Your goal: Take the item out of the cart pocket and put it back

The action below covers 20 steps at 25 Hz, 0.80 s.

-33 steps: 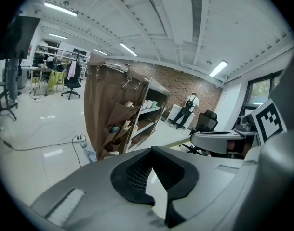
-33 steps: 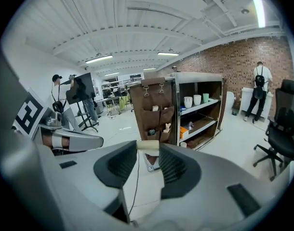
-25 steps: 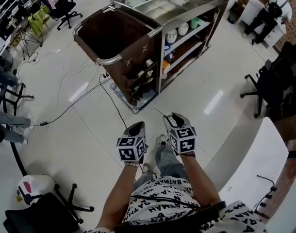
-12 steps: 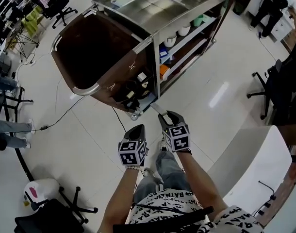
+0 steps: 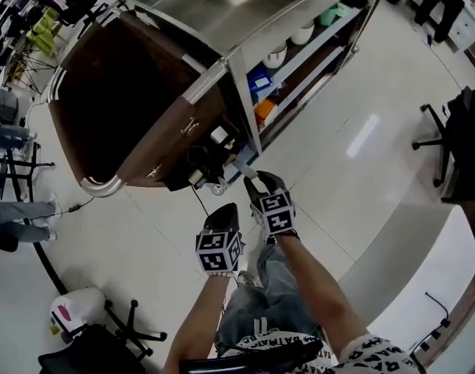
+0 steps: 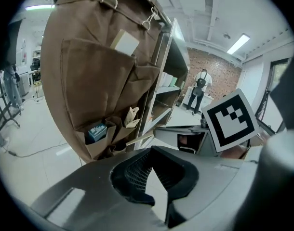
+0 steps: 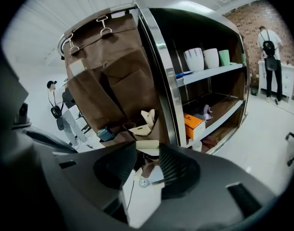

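Both grippers have been brought much nearer the cart (image 5: pixel 222 18) over the last second. It was seen well apart across the floor, and now it fills the upper head view, with its brown bag (image 5: pixel 121 107) close ahead. The right gripper (image 5: pixel 258 182) is held just short of the cart's side pockets (image 5: pixel 212 150), jaws moderately apart and nothing gripped. The left gripper (image 5: pixel 223 215) is held farther back from the cart, jaws a little apart and likewise empty. Nothing has been taken out yet: a cream carton (image 7: pixel 146 121) and a small blue box (image 7: pixel 105 133) are seen in the pockets low on the cart (which one is meant cannot be told). The approach is judged nearly done, with the reach into a pocket not yet begun.
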Available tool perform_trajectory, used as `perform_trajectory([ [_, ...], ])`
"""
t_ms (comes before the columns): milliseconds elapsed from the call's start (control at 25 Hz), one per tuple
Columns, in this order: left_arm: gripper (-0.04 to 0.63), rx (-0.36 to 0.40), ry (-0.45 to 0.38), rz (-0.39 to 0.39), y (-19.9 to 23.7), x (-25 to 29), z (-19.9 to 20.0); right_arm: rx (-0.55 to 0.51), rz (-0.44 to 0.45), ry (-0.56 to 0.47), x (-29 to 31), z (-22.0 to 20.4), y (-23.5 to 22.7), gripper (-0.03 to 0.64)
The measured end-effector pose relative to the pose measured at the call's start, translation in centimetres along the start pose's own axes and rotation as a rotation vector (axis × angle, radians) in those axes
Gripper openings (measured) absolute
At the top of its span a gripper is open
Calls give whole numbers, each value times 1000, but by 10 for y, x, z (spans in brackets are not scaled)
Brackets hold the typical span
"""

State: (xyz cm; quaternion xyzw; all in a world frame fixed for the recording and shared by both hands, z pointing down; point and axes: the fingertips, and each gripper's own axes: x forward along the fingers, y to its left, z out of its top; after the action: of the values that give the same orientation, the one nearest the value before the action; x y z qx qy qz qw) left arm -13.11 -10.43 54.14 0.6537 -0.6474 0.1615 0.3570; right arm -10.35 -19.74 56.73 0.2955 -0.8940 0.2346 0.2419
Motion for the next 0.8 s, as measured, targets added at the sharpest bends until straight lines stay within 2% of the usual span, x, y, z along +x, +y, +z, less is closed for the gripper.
perform_trajectory([
  [160,2,-20,48,42,22,38,-25,30,28,-5,44,-16,-10,156],
  [360,2,-31,81,91,48,81,-38,11,42,-2,94,-28,-26,156],
  [560,2,-45,83,102,56,106,-43,31,64,75,138,-58,-34,158],
  [800,2,-71,102,119,62,119,-59,-2,77,170,179,-87,-38,158],
])
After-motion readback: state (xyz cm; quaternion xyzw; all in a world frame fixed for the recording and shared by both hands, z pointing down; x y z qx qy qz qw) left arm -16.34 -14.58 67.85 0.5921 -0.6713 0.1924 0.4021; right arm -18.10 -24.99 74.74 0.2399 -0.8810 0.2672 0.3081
